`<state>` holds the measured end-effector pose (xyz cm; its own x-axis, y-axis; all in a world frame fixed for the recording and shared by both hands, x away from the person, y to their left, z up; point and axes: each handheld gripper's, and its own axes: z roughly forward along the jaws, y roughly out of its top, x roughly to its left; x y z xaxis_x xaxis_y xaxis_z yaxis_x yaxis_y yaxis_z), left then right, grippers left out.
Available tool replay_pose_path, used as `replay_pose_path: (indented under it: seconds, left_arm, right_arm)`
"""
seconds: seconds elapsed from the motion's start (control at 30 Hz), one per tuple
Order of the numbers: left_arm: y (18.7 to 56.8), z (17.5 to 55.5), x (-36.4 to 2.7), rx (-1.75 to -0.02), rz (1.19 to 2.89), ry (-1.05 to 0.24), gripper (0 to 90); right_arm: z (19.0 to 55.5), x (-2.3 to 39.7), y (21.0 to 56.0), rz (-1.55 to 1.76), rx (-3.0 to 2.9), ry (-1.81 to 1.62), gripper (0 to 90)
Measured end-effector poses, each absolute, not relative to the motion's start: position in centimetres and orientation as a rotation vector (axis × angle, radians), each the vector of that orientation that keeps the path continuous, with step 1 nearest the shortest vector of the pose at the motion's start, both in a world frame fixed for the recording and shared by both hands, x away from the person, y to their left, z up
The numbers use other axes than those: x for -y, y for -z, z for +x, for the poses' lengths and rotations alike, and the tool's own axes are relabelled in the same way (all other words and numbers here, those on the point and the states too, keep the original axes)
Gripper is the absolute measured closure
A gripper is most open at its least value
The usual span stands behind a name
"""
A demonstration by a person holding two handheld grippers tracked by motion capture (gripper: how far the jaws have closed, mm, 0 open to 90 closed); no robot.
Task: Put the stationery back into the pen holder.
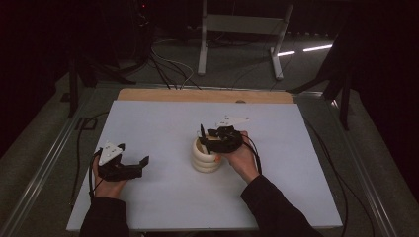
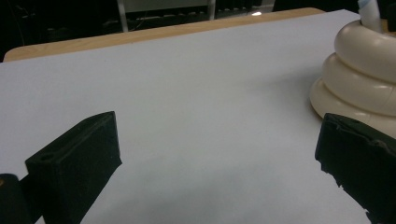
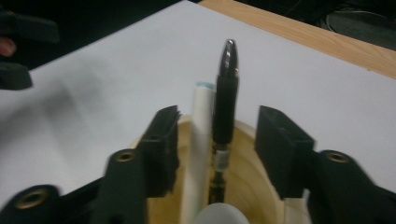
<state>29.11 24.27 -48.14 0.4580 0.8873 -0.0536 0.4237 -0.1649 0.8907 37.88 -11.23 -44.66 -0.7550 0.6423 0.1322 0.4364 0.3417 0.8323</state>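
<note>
A cream ribbed pen holder (image 1: 206,160) (image 2: 359,79) (image 3: 247,163) stands in the middle of the white sheet. A black pen (image 3: 225,93) and a white pen (image 3: 201,126) (image 2: 370,14) stand upright inside it. My right gripper (image 1: 207,136) (image 3: 218,114) hovers over the holder's mouth with its jaws apart, one on each side of the two pens, and a gap shows between each pad and the pens. At the left of the sheet, a short way from the holder, my left gripper (image 1: 136,160) (image 2: 217,126) rests wide open with nothing in it.
The white sheet (image 1: 163,197) covers a wooden tabletop whose far edge (image 1: 197,95) shows bare. Cables trail off both sides of the table. A white metal stand (image 1: 237,24) is on the floor beyond it. The room around is dark.
</note>
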Motion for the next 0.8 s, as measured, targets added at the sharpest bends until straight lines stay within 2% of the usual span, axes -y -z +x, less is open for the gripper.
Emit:
replay_pose_path:
  seconds: [0.43, 0.63, 0.8]
  left_arm:
    - [48.2, 29.2, -24.3, -1.121, 1.776, -0.622, 0.5]
    - [48.1, 29.1, -24.3, -1.120, 1.772, -0.624, 0.5]
    - [48.1, 29.1, -24.5, -1.124, 1.761, -0.627, 0.4]
  right_arm:
    - [37.8, 11.5, 44.2, 0.999, -2.326, -1.369, 15.4]
    - [37.9, 12.0, 43.9, 1.020, -2.325, -1.357, 11.0]
    - [37.9, 12.6, 43.8, 1.018, -2.336, -1.339, 3.7]
